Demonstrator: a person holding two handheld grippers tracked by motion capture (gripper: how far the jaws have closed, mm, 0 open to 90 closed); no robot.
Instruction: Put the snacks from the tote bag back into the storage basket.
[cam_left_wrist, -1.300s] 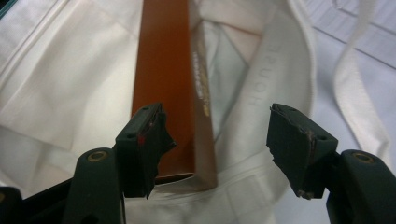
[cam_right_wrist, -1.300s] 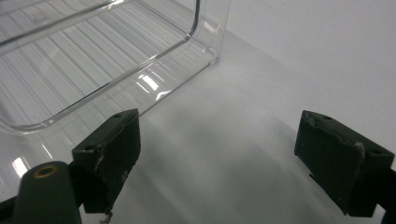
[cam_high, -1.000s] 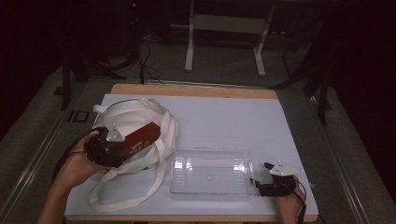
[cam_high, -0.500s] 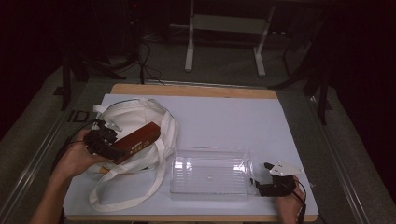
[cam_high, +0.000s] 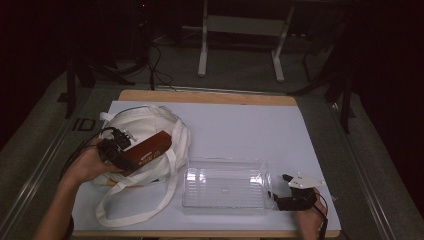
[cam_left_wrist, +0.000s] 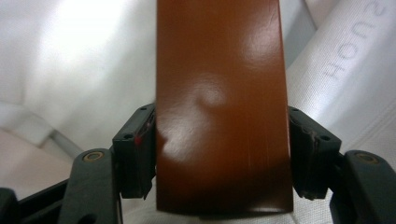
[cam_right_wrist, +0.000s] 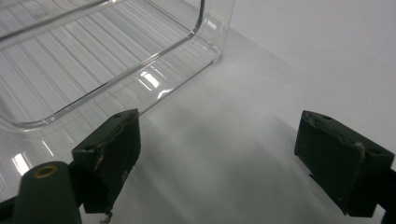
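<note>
A glossy brown box (cam_high: 148, 147) is held over a white cloth tote bag (cam_high: 145, 127) at the table's left. My left gripper (cam_high: 116, 150) is shut on the box's near end; in the left gripper view its two pads (cam_left_wrist: 136, 149) press the brown box (cam_left_wrist: 219, 102) from both sides, with the white bag (cam_left_wrist: 74, 65) behind it. A clear plastic tray (cam_high: 225, 182) lies at the front middle of the table. My right gripper (cam_high: 280, 192) rests open just right of the tray; in the right gripper view the gripper (cam_right_wrist: 217, 154) has only the white tabletop between its jaws, beside the clear tray's corner (cam_right_wrist: 205, 42).
The white mat (cam_high: 240, 130) covers the wooden table (cam_high: 210, 96). The bag's long straps (cam_high: 140, 212) trail toward the front edge. Dark floor, cables and a white stand's legs (cam_high: 240, 45) lie beyond the far edge.
My left gripper has carried the brown box slightly left and back over the bag. The right gripper has stayed beside the tray.
</note>
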